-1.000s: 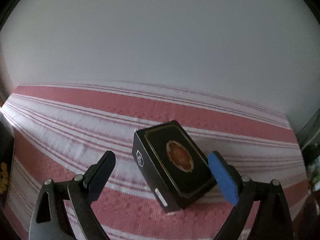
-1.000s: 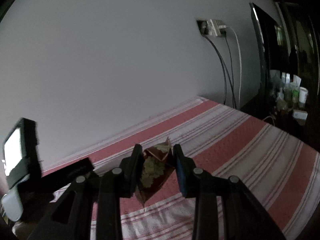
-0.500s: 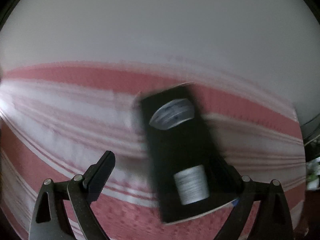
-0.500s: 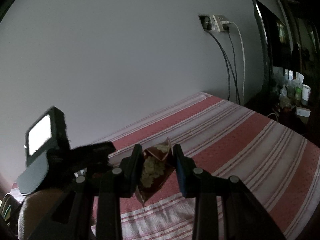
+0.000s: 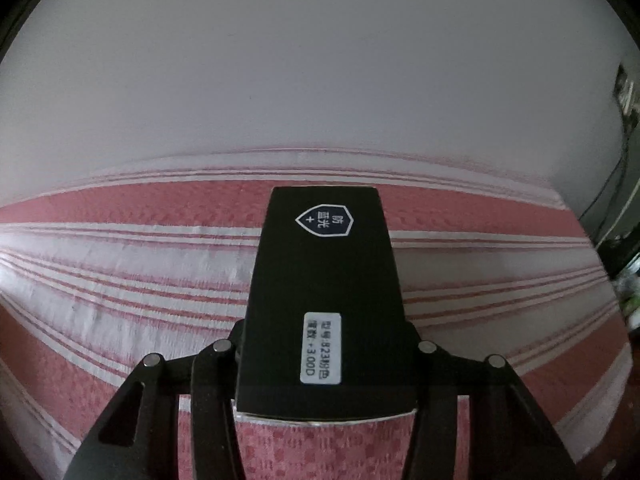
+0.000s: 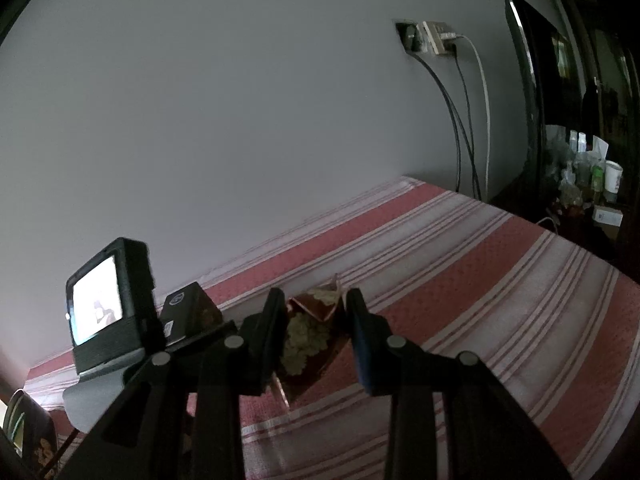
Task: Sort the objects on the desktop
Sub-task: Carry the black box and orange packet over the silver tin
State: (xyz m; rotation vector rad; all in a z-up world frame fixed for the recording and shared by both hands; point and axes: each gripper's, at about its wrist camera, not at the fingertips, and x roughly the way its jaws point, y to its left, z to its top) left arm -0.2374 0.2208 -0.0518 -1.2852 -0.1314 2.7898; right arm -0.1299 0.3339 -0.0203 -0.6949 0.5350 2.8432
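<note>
Two grippers, each with a load: the left gripper [image 5: 326, 364] is closing its jaws on a black box [image 5: 324, 300] already pinched between them above the striped cloth [image 5: 120, 248]. Right gripper [image 6: 316, 336] grips what looks like a small patterned box [image 6: 310, 328]. Only its view shows wall sockets [image 6: 430, 36].

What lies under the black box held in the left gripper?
Striped cloth shows around the black box, which the closing left gripper grips. Anything directly beneath the box is covered.

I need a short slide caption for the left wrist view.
Left hand-held gripper closing on a black box above the striped cloth.
</note>
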